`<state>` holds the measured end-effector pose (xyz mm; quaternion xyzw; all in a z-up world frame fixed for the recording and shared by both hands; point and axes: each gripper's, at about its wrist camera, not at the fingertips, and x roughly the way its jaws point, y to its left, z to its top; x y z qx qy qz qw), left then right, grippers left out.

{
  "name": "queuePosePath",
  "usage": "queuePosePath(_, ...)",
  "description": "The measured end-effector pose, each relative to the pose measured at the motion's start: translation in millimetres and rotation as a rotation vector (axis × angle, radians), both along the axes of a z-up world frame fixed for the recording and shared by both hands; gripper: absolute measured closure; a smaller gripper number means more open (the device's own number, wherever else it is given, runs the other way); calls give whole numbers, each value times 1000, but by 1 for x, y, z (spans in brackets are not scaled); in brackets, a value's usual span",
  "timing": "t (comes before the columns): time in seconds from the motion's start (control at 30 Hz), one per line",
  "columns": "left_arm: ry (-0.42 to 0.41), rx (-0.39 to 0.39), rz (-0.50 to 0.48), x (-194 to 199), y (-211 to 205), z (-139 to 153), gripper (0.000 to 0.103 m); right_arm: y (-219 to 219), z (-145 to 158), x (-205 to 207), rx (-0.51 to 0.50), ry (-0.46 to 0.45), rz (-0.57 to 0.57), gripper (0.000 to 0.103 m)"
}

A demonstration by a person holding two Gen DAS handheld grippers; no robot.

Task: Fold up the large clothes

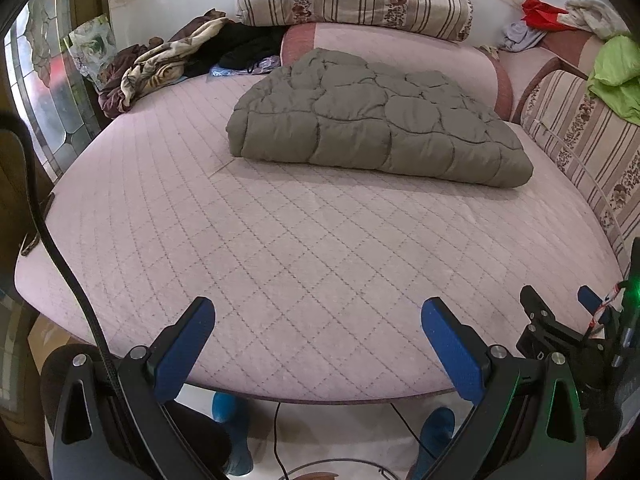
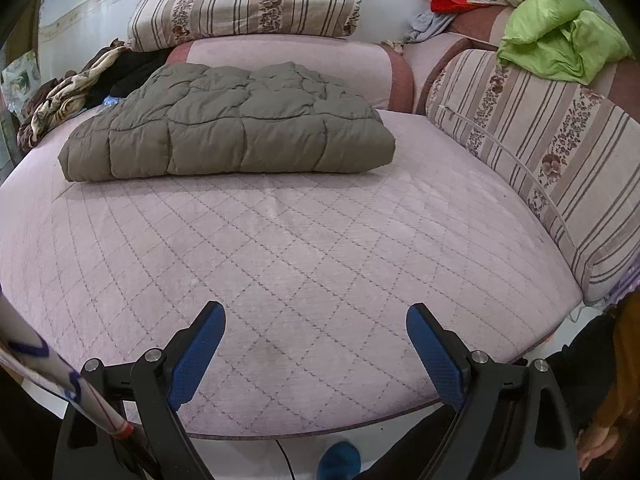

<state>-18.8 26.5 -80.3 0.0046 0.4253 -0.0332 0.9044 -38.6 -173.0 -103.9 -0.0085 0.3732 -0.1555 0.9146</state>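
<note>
Left gripper [image 1: 318, 308] and right gripper [image 2: 316, 314] wide apart, holding nothing

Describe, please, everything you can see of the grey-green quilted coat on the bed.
The coat is olive-grey, puffy, stitched into rounded padded panels, and looks like smooth synthetic fabric. It lies folded into a thick, roughly rectangular bundle, flat on the pink quilted bed, toward its far side. Neither gripper touches it.

Home bedroom, quilted bed [image 2: 320, 240], striped pillows [image 2: 244, 4]
</note>
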Motion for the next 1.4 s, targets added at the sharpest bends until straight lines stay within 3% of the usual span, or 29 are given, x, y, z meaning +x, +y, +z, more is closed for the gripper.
queuePosePath(0.6,13,-5,10,0,3,-1,0,6,-1,0,-23,0,6,9)
queuePosePath(0.87,-62,56,13,-8,-5,7,0,4,1,-4,-12,-24,0,8)
queuePosePath(1.4,-22,41,39,-3,3,1,0,7,3,-3,-17,-18,13,8)
